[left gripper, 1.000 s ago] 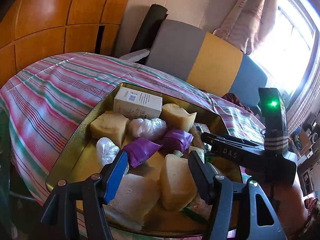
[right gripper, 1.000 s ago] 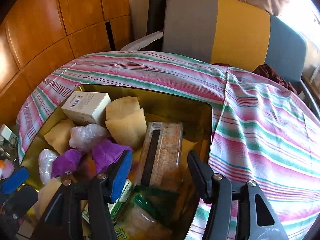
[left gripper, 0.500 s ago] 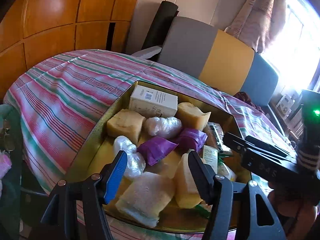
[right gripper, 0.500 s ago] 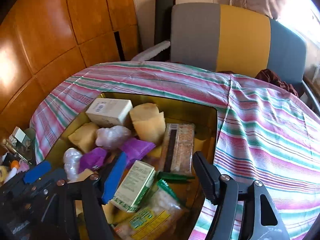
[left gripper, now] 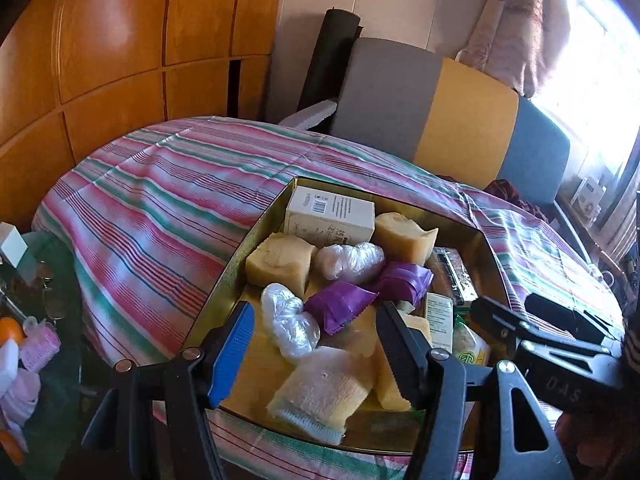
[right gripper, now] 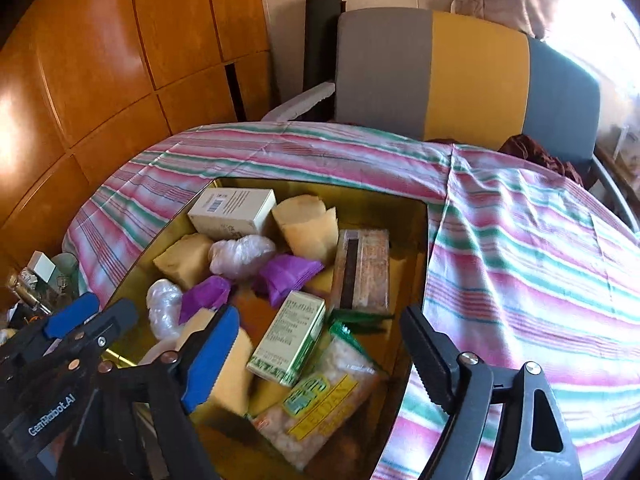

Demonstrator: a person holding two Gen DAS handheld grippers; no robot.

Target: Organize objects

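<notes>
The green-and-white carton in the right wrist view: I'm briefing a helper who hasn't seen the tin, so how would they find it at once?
Start at the gold tin sunk into the striped tablecloth. In its near half, the green-and-white carton lies tilted, one end propped on the clear snack bag with a yellow label. It is the only box with green printing; the white box at the far edge is plain with a barcode.

A lived-in home room: a striped cloth (right gripper: 520, 248) covers the table, a grey-and-yellow padded chair (right gripper: 440, 76) stands behind it, warm wooden wall panels (left gripper: 120, 60) line one side, and a curtain (left gripper: 516, 20) hangs beside a bright window (left gripper: 600, 80).
</notes>
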